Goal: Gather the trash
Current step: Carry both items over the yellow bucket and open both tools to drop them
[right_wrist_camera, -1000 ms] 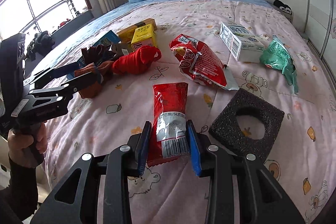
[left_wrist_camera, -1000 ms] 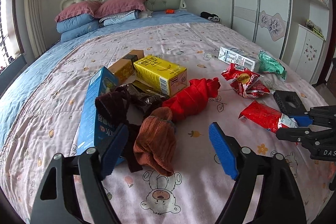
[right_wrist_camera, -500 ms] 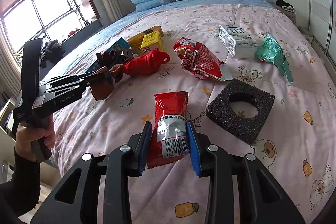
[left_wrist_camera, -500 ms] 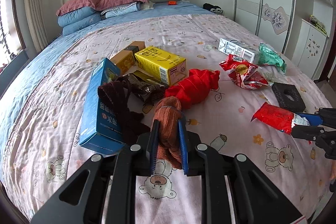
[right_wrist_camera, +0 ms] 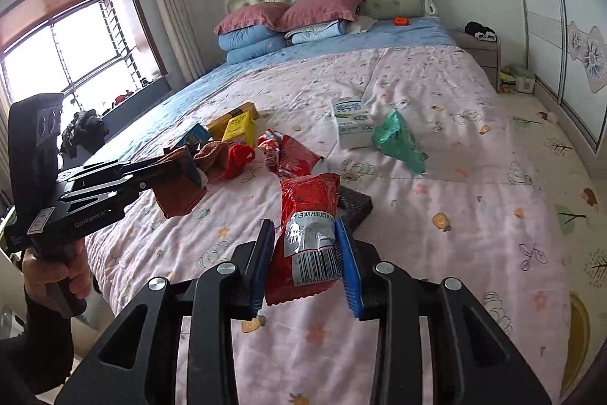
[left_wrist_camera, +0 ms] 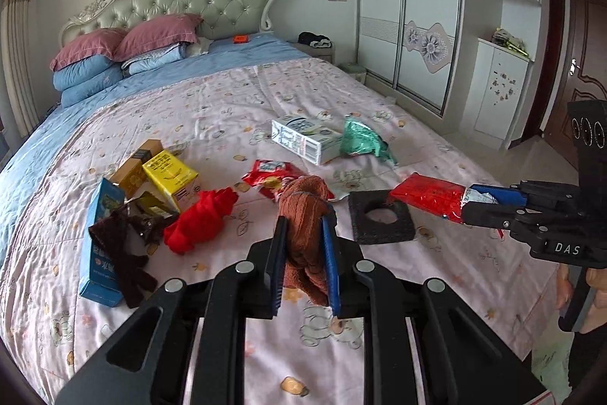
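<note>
Left wrist view: the left gripper has its blue-padded fingers clenched on a brown sock, which is bunched between the pads and hangs a little below them, lifted clear of the bed. Off to the right of that view, the right gripper grips a red snack packet by its printed end, and the packet sticks out level above a black foam square with a round hole that lies on the pink quilt.

Right wrist view: the packet stands between the right gripper's fingers, barcode end toward the camera, with both pads pressed against its sides. The foam square shows only as a dark corner just behind it. At the left a hand holds the handle of the left gripper.

On the quilt lie a crumpled red chip bag, a white milk carton with a green wrapper touching its right end, a yellow carton beside a tan box, a red sock, a dark brown sock draped over a blue box, and a dark crumpled wrapper between them. Pillows are stacked at the headboard.
</note>
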